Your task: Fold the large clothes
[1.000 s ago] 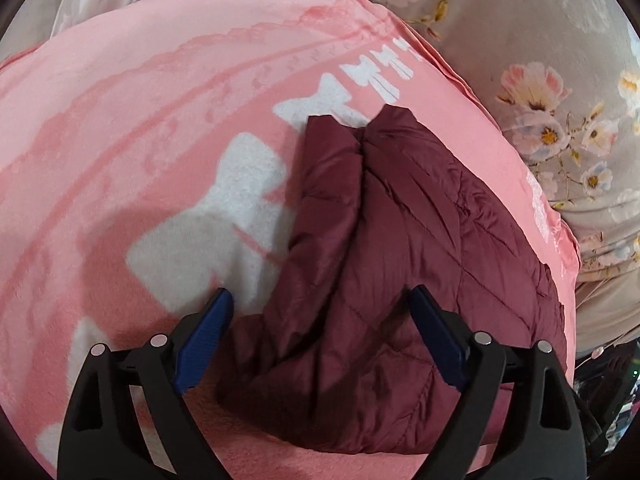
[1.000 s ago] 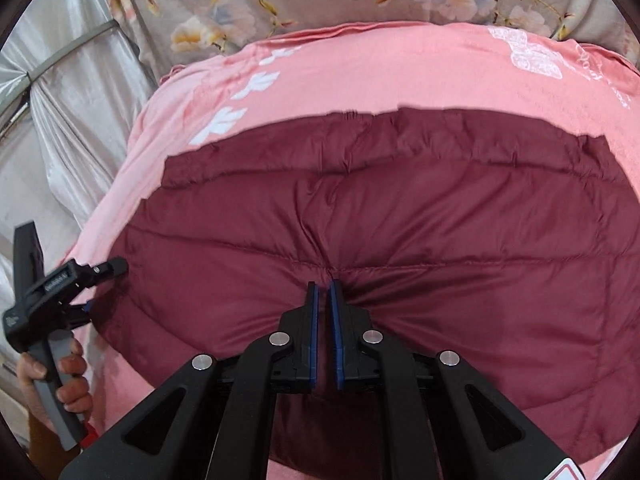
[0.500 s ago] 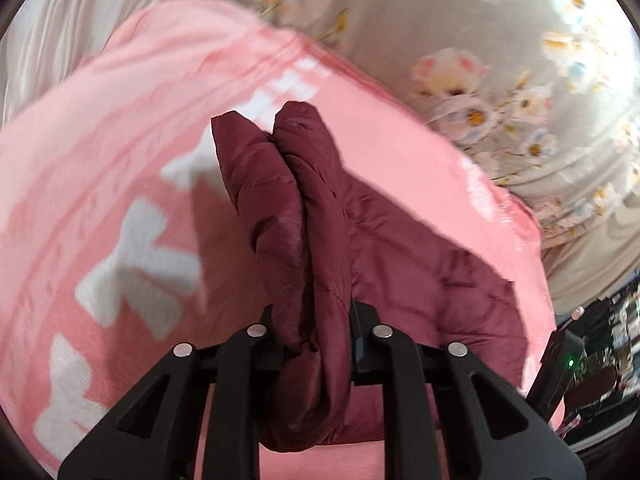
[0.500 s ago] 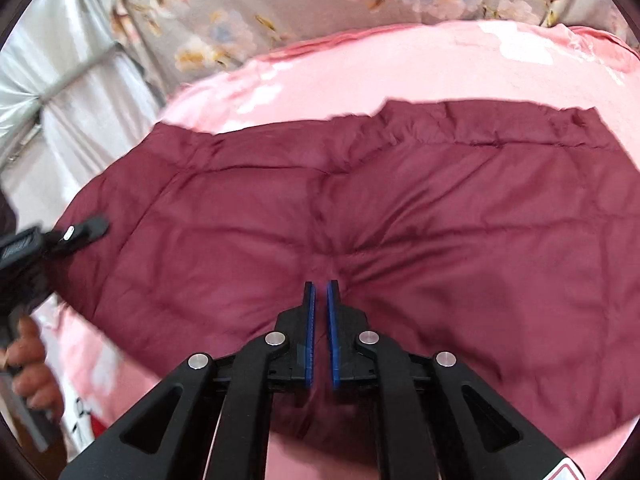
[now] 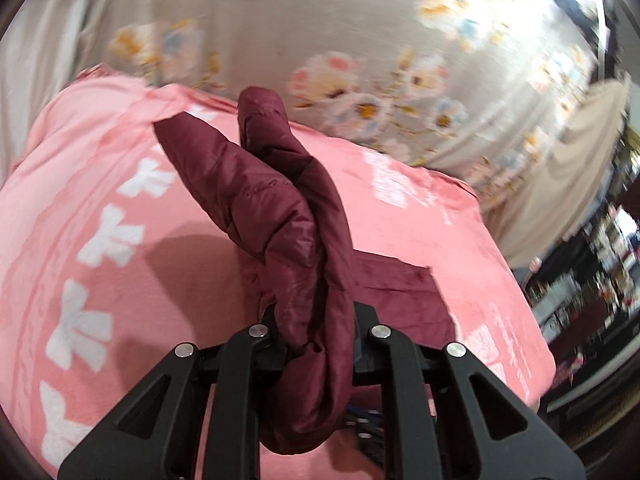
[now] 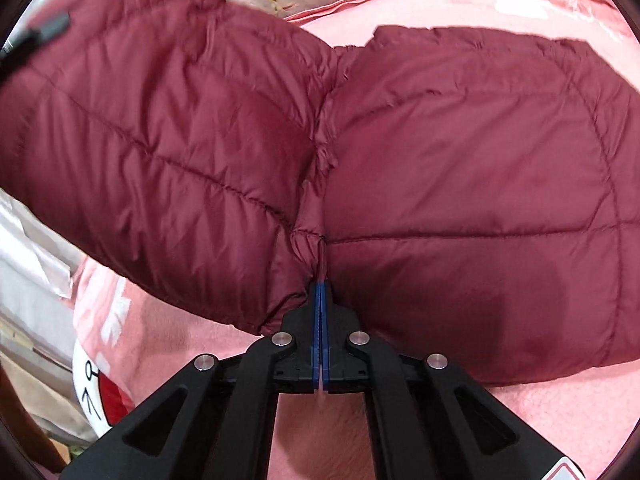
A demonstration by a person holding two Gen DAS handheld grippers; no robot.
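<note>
So the count here is pretty short: one maroon puffer jacket (image 6: 460, 168), one pink blanket (image 5: 120, 208) under it, and one floral sheet (image 5: 320, 32) behind that. Two grippers total, the left gripper (image 5: 316, 344) and the right gripper (image 6: 321, 300), one per wrist view. On the pink blanket I can count five white bow shapes (image 5: 110, 236) down the left side, with more white print on the right that's too blurry to count.
</note>
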